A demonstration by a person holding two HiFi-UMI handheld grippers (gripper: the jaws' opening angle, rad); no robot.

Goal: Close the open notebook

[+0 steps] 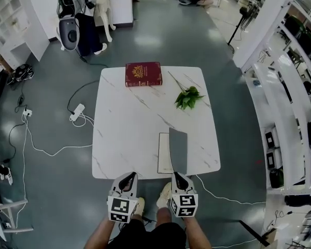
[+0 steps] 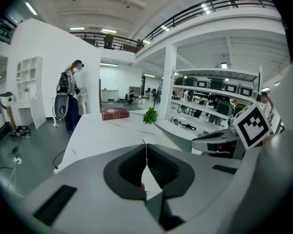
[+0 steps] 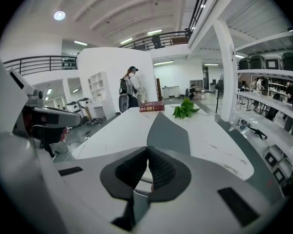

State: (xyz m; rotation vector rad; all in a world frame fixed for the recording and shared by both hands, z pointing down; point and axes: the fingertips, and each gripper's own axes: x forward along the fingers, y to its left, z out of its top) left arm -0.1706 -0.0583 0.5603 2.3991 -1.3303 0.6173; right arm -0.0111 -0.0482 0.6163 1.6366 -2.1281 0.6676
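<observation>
The notebook (image 1: 178,150) lies near the table's front edge, with a grey cover and a strip of white pages showing along its left side. Whether the cover lies fully flat I cannot tell. In the right gripper view its grey cover (image 3: 168,130) stretches straight ahead of the jaws. My right gripper (image 1: 177,176) sits just short of the notebook's near end, shut with nothing in it (image 3: 148,151). My left gripper (image 1: 127,177) hangs at the table's front edge, left of the notebook, also shut and empty (image 2: 146,149).
A red hardcover book (image 1: 143,73) rests at the far edge of the white marble table (image 1: 124,139). A green plant sprig (image 1: 188,97) lies right of centre. White cables and a power strip (image 1: 76,112) trail on the floor to the left. Shelving (image 1: 280,87) runs along the right.
</observation>
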